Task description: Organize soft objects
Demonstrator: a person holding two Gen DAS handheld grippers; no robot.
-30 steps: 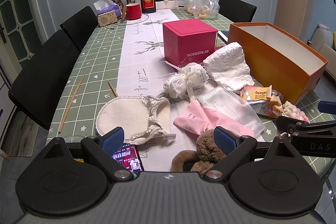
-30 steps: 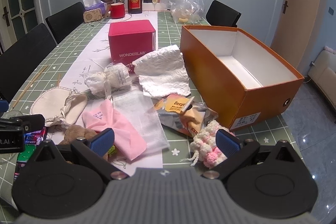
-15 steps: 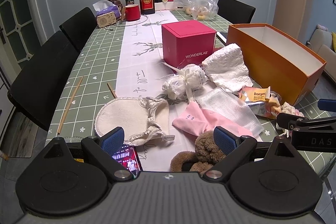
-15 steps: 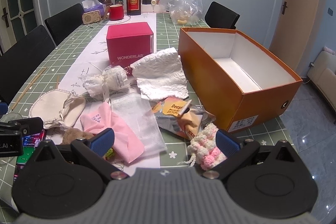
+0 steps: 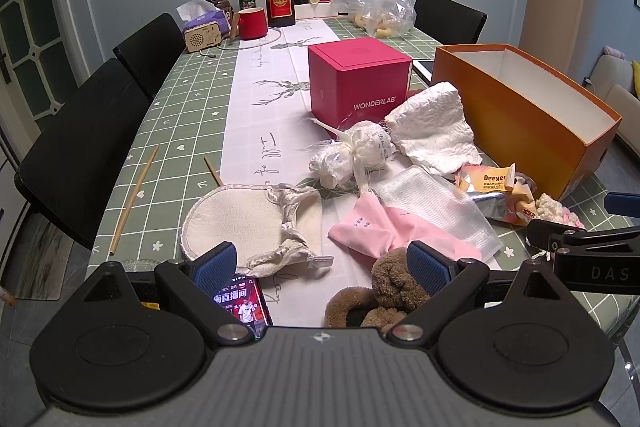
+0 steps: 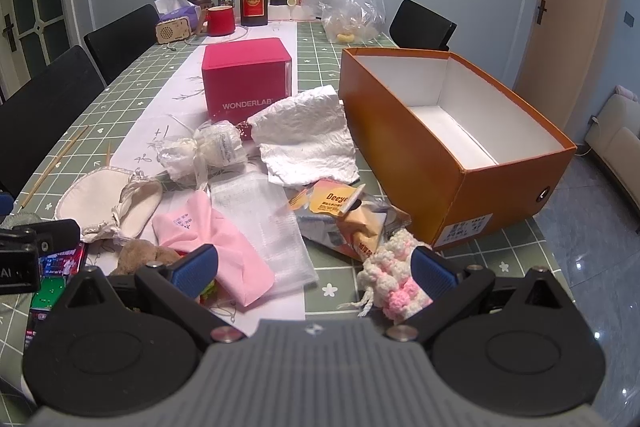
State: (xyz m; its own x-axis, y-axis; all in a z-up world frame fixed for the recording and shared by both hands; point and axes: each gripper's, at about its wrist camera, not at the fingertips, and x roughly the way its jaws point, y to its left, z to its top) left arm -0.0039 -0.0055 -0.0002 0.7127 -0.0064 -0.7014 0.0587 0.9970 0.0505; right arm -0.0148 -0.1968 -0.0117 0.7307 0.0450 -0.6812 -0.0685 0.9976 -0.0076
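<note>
Both claws stood wide and empty. The right gripper (image 6: 314, 269) hovered nearest the knitted pink-and-white yarn bundle (image 6: 394, 277), which lay just off the near corner of the open orange cardboard box (image 6: 516, 163), beside the right fingertip. The left gripper (image 5: 320, 263) hung nearest the brown plush toy (image 5: 384, 287), farther from that box.

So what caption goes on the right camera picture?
Open right gripper hovers over pink cloth beside empty orange box.

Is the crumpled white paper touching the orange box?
Cannot tell. In the right wrist view the crumpled white paper reaches right up to the near corner of the orange box, but neither view plainly shows contact or a gap.
</note>
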